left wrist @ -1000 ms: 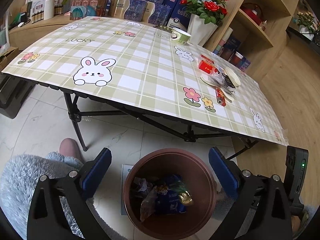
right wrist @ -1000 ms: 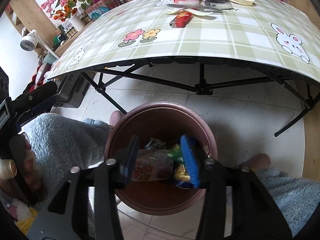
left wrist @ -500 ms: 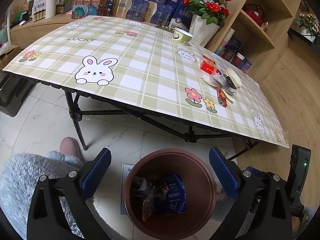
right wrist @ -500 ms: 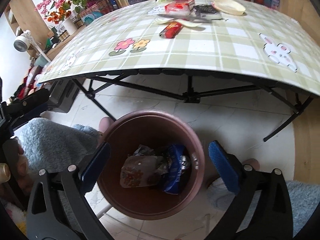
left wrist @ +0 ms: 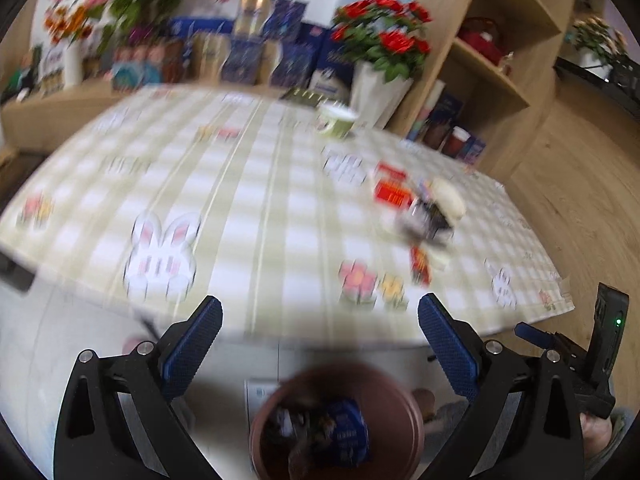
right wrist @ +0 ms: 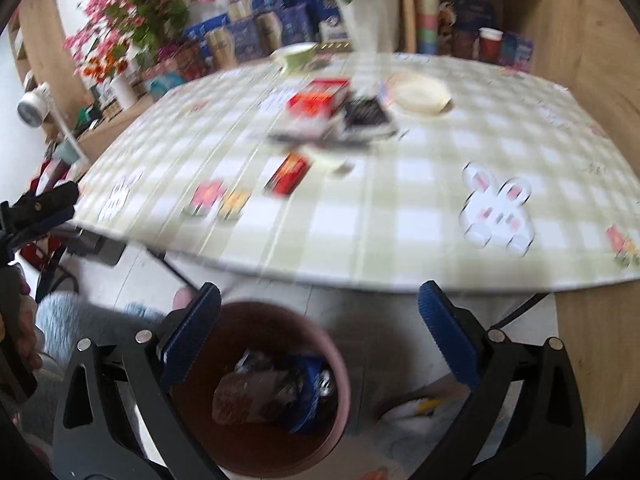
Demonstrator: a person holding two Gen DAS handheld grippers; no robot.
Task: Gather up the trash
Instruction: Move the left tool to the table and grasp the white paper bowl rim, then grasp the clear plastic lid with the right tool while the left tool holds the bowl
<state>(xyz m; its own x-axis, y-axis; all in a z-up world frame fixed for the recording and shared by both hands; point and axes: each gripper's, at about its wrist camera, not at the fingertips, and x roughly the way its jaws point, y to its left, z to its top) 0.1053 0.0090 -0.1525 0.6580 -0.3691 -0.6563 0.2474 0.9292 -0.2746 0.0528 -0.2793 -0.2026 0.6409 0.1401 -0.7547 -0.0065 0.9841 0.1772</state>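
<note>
At the bottom of both views sits the brown waste bin (right wrist: pixel 256 388) on the pale floor, already holding a clear snack bag (right wrist: pixel 244 400) and a blue wrapper (right wrist: pixel 308 392), so part of the collecting is done. The right gripper (right wrist: pixel 320 316) hangs above the bin's far rim with its blue pads spread as wide as they go; the jaws have just been opening and nothing lies between them. The left gripper (left wrist: pixel 320 332) is likewise released and empty, framing the bin from the other side. Both pictures are smeared by motion, so fine detail is lost. Beyond the bin, filling the middle of each frame, is the checked tablecloth (right wrist: pixel 360 216) with rabbits and flowers. Trash remains on it: a small red packet (right wrist: pixel 290 172) nearest the table edge, then, in the upper centre of the right view, a dark crumpled wrapper (right wrist: pixel 366 116), a red box (right wrist: pixel 320 98) and a pale paper plate (right wrist: pixel 420 94). Farther still stands a green bowl (right wrist: pixel 296 56). Judging by this, several pickups are left, the red packet being closest.
</note>
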